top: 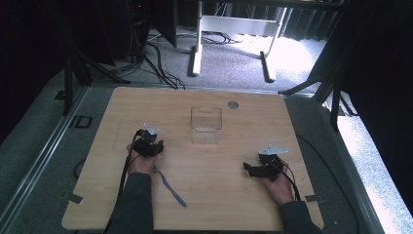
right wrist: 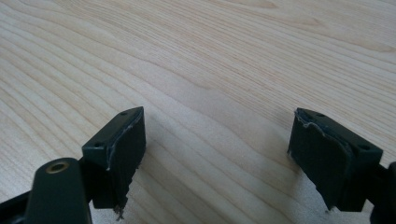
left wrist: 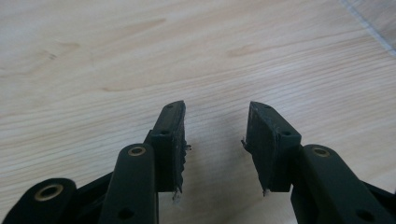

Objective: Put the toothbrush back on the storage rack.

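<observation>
**Two grippers down on bare wood, clear box waiting between them**

A pale wooden table (top: 219,195) sits on grey carpet, with dark curtains around and a white desk frame (top: 234,29) behind. Near the table's middle stands the clear plastic box (top: 206,125), upright and open-topped, and that is our landmark.

The left gripper (top: 147,143) is low over the wood, near the box on its left and a little nearer the person. Its jaws stand apart with nothing but wood grain between them in the left gripper view (left wrist: 215,135).

The right gripper (top: 261,168) is to the box's right and nearer the person, farther off than the left one. Its jaws gape wider, again holding nothing, as the right gripper view (right wrist: 217,154) shows.

A blue strap (top: 170,187) lies on the table by the left forearm, well apart from the box. Beyond the box, a small round grommet (top: 233,104) sits in the tabletop.
</observation>
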### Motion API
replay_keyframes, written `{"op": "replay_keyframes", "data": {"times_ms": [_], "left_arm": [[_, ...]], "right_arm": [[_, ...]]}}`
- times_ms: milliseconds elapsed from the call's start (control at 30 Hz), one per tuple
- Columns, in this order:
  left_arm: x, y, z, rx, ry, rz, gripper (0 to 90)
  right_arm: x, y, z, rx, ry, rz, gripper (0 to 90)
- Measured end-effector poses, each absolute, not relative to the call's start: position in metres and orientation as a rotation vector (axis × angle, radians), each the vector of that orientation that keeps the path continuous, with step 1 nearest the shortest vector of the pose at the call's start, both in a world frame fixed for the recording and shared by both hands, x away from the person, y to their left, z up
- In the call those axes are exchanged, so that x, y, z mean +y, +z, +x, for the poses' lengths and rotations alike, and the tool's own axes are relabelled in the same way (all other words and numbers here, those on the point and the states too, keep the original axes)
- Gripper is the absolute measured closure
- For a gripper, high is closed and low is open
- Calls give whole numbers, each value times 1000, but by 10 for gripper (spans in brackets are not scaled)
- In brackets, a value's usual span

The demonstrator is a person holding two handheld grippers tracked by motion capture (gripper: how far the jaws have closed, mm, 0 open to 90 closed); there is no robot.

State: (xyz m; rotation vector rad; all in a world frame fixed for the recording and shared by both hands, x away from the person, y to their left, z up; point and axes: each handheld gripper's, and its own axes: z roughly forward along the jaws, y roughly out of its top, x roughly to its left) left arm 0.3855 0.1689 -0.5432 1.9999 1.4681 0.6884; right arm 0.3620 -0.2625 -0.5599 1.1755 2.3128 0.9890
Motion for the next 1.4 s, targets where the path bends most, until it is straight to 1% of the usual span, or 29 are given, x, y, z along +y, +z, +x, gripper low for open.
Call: {"op": "replay_keyframes", "data": {"times_ms": [133,267,367,467,600,733,1033,1400], "left_arm": [[170,-526,371,1443,678,1961,547],[168,-515,360,1433,641,1941,516],[168,-509,352,1438,604,1930,510],[167,-505,343,1443,571,1901,511],[162,-500,333,1433,572,1907,527],[158,-496,325,1430,547,1921,542],[148,-493,313,1421,483,1955,560],[138,-491,302,1449,446,1973,563]], "right_arm": [[-263,-560,362,2313,989,1176,186],[-262,-560,362,2313,989,1176,186],[-263,-560,362,2313,989,1175,186],[-263,-560,362,2314,989,1175,186],[-263,-560,362,2313,989,1176,186],[-262,-560,362,2313,989,1176,186],[-263,-560,362,2313,989,1175,186],[-263,-560,362,2313,989,1175,186]]}}
